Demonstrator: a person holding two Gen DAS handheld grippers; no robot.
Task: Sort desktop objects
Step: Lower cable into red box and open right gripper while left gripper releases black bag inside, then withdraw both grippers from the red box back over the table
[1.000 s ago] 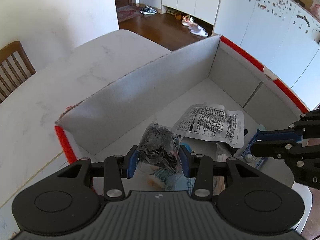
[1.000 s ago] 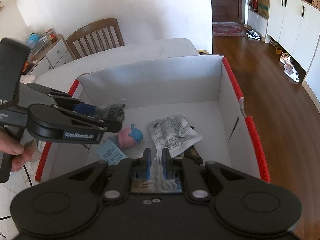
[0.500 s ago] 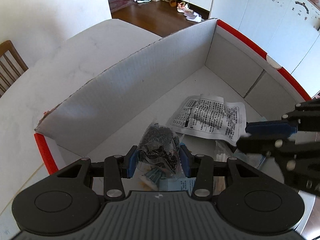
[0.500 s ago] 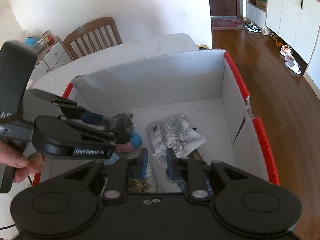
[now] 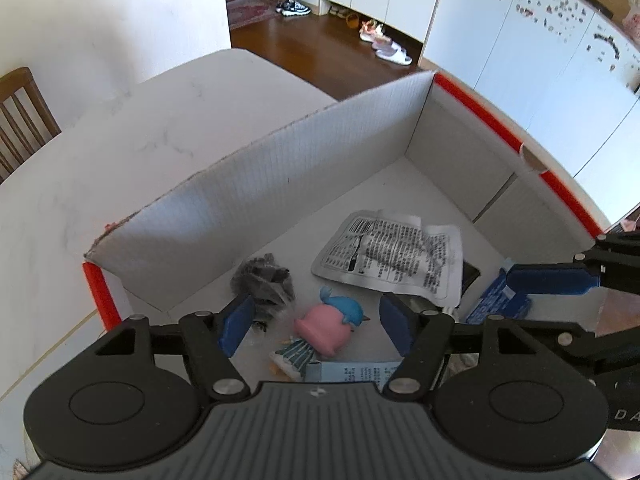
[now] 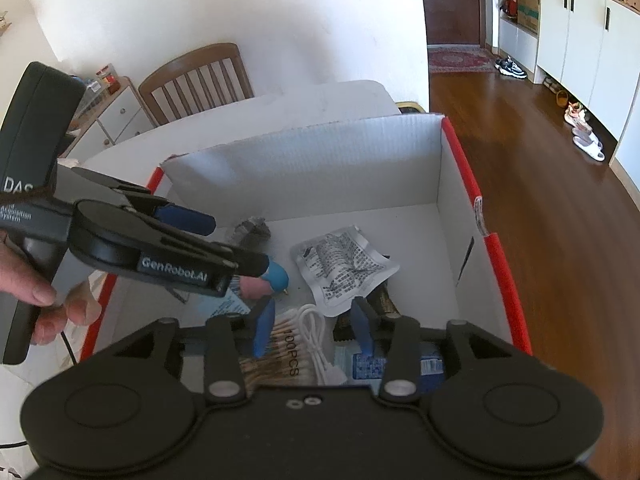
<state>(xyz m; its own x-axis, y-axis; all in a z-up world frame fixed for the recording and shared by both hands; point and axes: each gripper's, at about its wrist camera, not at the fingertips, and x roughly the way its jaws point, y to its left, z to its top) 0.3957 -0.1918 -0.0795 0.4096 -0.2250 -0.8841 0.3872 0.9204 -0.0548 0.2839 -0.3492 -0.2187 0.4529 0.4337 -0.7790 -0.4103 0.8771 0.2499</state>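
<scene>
A white cardboard box with red edges holds the sorted items. On its floor lie a clear bag of dark bits, a pink and blue toy and a silver printed packet. My left gripper hangs open just above the toy, with the dark bag beside its left finger. My right gripper is open over a cotton swab pack and a white cable. The dark bag, the toy and the silver packet also show in the right wrist view.
A blue packet lies near the box's right wall. A hand holds the left gripper's handle. The box stands on a white table, with a wooden chair behind it and wooden floor to the right.
Both grippers have opened. The left one let go of the dark bag, which now lies on the box floor. The right one released the white cable.
</scene>
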